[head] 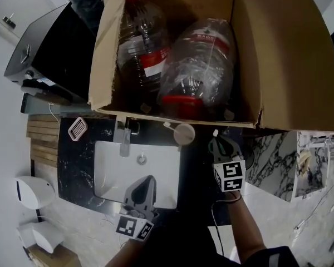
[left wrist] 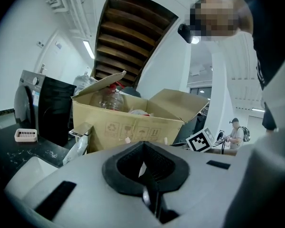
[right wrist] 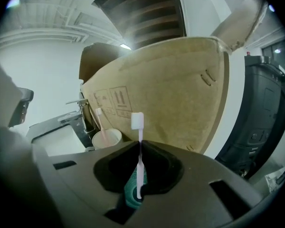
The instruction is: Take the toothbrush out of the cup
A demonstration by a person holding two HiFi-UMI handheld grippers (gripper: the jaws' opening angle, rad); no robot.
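The right gripper [head: 222, 145] is clamped on a toothbrush [right wrist: 137, 120] mid-handle, upright, beside the cup [right wrist: 107, 137], where a second brush [right wrist: 99, 118] stands. Probably light, stiff, slick plastic: the handle suits best. The left gripper [left wrist: 145, 151] is closed, empty

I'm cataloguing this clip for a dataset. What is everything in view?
Cardboard box: one, brown, open, behind the sink.
Plastic bottles: two, clear with red labels, inside the box.
Sink: one, white, set in the dark counter.
Faucet: one, metallic, at the sink's back edge.
Cup: one, pale, right of the faucet.
Cup toothbrush: one, pinkish, standing in the cup.
Held toothbrush: one, white, between the right gripper's jaws.
Grid tray: one, pinkish-white, counter's left.
Appliance: one, black, left of the box.
Left gripper: grey, shut, empty.
Right gripper: grey, gripping the held toothbrush.
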